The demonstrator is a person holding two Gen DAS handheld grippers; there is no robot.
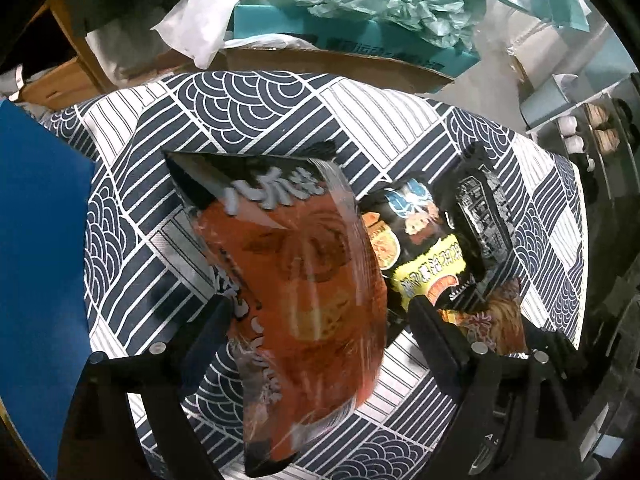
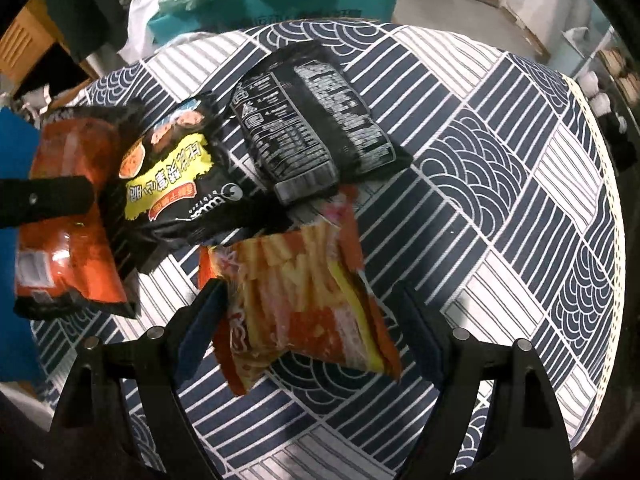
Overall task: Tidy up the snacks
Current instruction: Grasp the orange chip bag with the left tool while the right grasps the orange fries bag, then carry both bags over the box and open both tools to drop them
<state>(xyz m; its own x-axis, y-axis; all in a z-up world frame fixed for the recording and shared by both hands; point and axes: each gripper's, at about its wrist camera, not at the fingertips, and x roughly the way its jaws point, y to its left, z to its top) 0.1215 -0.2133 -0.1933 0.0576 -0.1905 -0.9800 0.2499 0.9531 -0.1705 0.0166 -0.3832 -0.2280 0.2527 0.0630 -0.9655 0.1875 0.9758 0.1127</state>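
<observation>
Left wrist view
- left gripper (image 1: 316, 312): jaws spread wide, pointing down at the table; pads not pressing on anything visible.
- orange bag (image 1: 296, 292): between the spread fingers, blurred, top end towards the far table edge; lying there or dropping, cannot tell.
- black-and-yellow bag (image 1: 424, 256): just right of the orange bag, on the patterned tablecloth (image 1: 256, 100).
- black bag (image 1: 486, 216): further right, print side up.
- fries bag (image 1: 496, 320): only a corner shows, behind the right finger.
- writing: large white characters on the orange bag, too blurred to read; yellow panel text upside down, unreadable.

Right wrist view
- right gripper (image 2: 312, 308): jaws spread, fries bag (image 2: 308, 304) between them; left pad at the bag's edge, right pad apart from it, so no pinch visible.
- black-and-yellow bag (image 2: 180, 184): left of centre, overlapping the orange bag (image 2: 76, 236).
- black bag (image 2: 316, 136): further back, touching the fries bag's top; back label facing up, small white print, unreadable.
- left gripper's finger (image 2: 52, 200): lying across the orange bag.
- writing: small white logo on the black-and-yellow bag, not legible.

Progress
- done: four bags gathered close together on the table.
- left: judged still mid-sort; bags overlap at odd angles, no neat row or container visible.
</observation>
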